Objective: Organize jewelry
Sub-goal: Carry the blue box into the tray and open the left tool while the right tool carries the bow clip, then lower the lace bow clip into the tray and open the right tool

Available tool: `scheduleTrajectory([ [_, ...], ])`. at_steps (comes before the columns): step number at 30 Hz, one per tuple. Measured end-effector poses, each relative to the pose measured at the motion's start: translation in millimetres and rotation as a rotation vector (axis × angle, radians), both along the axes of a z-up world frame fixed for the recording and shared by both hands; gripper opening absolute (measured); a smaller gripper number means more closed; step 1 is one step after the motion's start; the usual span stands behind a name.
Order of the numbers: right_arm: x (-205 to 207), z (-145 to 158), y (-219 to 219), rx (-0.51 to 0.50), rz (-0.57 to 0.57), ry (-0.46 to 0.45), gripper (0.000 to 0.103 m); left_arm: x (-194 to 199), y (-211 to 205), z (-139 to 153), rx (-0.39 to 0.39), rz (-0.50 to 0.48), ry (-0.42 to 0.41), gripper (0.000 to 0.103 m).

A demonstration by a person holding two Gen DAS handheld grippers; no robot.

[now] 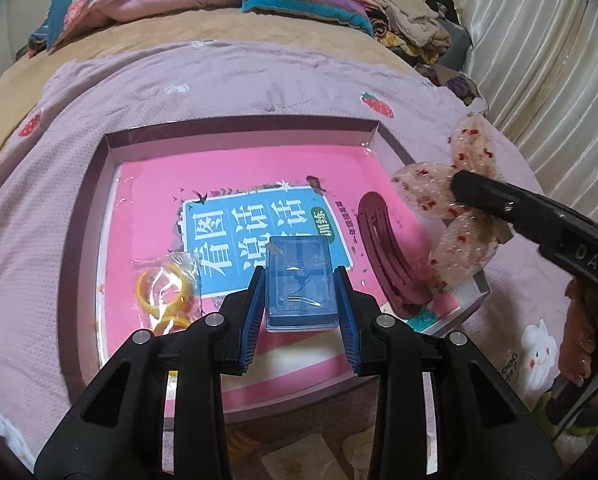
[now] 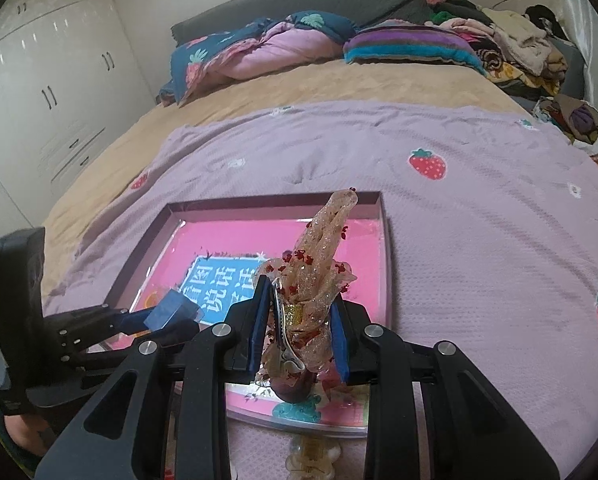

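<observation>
While your left gripper [image 1: 299, 300] tilts down over the tray [image 1: 235, 136] clamped on the blue box [image 1: 299, 280], your right gripper [image 2: 299, 320] grips the sequined bow clip [image 2: 319, 276] above the tray's right side, near the maroon hair claw [image 1: 387, 256]; yellow rings [image 1: 163, 292] lie left.

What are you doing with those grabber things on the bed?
A person is sorting hair things and jewelry into a shallow box on the bed. The left gripper holds a small clear blue case over the box. The right gripper is shut on a sparkly bow hair clip, also above the box. Yellow rings in a bag and a dark red hair clip already lie inside.
</observation>
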State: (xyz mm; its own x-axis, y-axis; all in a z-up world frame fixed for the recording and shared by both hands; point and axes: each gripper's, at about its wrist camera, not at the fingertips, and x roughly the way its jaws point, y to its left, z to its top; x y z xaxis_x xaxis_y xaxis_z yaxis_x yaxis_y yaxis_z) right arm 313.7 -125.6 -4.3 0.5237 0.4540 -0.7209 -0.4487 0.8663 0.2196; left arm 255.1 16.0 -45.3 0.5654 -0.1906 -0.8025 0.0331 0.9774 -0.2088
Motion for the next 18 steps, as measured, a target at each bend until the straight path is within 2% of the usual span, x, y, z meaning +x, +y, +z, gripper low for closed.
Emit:
scheduleTrajectory([
  [7, 1.5, -21.4, 2.0, -0.002, 0.002, 0.049, 0.026, -5.4, 4.0, -2.8, 0.011, 0.014, 0.016, 0.027],
  [12, 0.8, -33.0, 5.3, -0.012, 0.018, 0.079, 0.028, -17.5, 9.8, 2.1, 0.008, 0.044, 0.011, 0.039],
  [14, -0.2, -38.7, 8.5, -0.018, 0.031, 0.095, 0.029, -23.1, 12.8, 3.6, 0.005, 0.056, 0.011, 0.046],
  [18, -6.0, -47.2, 12.1, -0.041, 0.028, 0.103, 0.035, -33.7, 19.3, 5.2, -0.004, 0.080, 0.016, 0.055],
])
